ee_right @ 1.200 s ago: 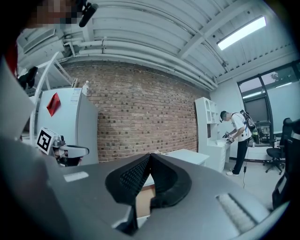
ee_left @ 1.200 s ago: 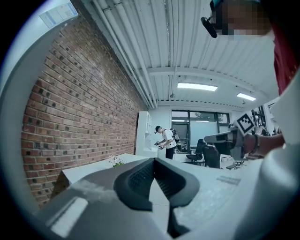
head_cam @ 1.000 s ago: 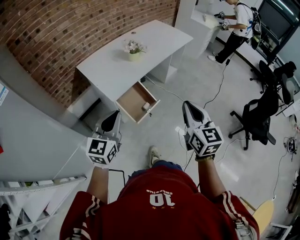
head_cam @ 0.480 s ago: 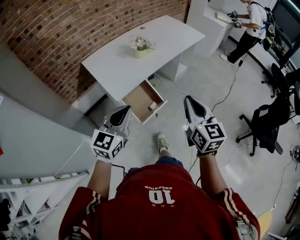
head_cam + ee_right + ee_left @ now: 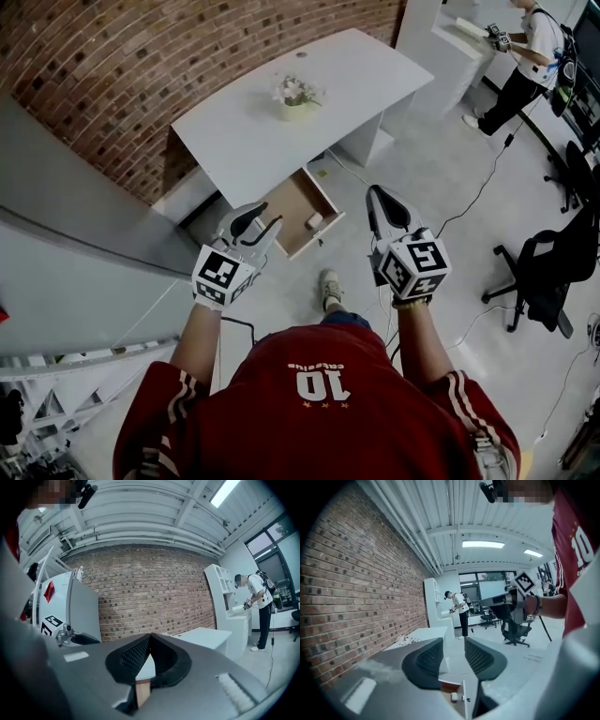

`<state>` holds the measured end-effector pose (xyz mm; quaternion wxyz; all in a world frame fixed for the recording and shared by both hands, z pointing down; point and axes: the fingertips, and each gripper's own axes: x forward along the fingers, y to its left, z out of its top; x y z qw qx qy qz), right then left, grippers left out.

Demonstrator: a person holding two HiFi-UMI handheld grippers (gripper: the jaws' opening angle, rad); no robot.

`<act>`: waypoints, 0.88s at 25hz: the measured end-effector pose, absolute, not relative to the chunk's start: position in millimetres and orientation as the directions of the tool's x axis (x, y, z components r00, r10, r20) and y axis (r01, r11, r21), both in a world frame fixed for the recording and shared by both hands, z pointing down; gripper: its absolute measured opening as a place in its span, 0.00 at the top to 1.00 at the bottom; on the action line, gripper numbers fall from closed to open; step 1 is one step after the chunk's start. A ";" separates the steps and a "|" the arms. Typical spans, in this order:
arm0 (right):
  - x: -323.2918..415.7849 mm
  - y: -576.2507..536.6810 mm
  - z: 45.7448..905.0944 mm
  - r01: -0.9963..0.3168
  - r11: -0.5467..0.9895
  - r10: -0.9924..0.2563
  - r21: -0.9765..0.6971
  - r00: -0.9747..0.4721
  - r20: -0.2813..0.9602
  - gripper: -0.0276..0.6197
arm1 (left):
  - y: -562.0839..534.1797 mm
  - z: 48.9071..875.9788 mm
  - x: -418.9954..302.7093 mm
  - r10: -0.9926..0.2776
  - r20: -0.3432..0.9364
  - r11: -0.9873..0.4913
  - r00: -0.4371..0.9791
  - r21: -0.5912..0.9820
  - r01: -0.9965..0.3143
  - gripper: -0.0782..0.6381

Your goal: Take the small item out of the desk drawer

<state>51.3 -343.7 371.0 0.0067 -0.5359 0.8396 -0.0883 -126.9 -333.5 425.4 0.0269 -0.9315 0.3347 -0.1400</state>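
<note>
While the open desk drawer [image 5: 291, 199] is being approached, the small white item [image 5: 315, 221] is seen lying inside it, just ahead of the left hand-held gripper [image 5: 259, 221], whose empty jaws are opening. The right hand-held gripper [image 5: 377, 195] is pressed together, empty. A reach down into the drawer is judged to be needed next. Beyond both, a white tabletop [image 5: 356, 75] with a flower pot [image 5: 296, 97] is set against a brick wall [image 5: 112, 56].
</note>
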 end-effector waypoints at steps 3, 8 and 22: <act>52.7 -356.2 377.2 -0.896 0.416 -0.896 -0.157 -0.434 0.100 0.95 | -349.5 444.3 -125.9 -0.614 0.275 -0.788 0.740 -0.159 -0.594 0.68; 62.1 -368.0 393.2 -0.901 0.403 -0.895 -0.161 -0.425 0.135 0.95 | -372.8 491.7 -120.6 -0.567 0.347 -0.819 0.747 -0.140 -0.557 0.68; 83.4 -363.6 495.8 -0.932 0.312 -0.907 -0.183 -0.350 0.236 0.95 | -410.7 712.7 -84.0 -0.315 0.561 -0.935 0.766 -0.047 -0.351 0.68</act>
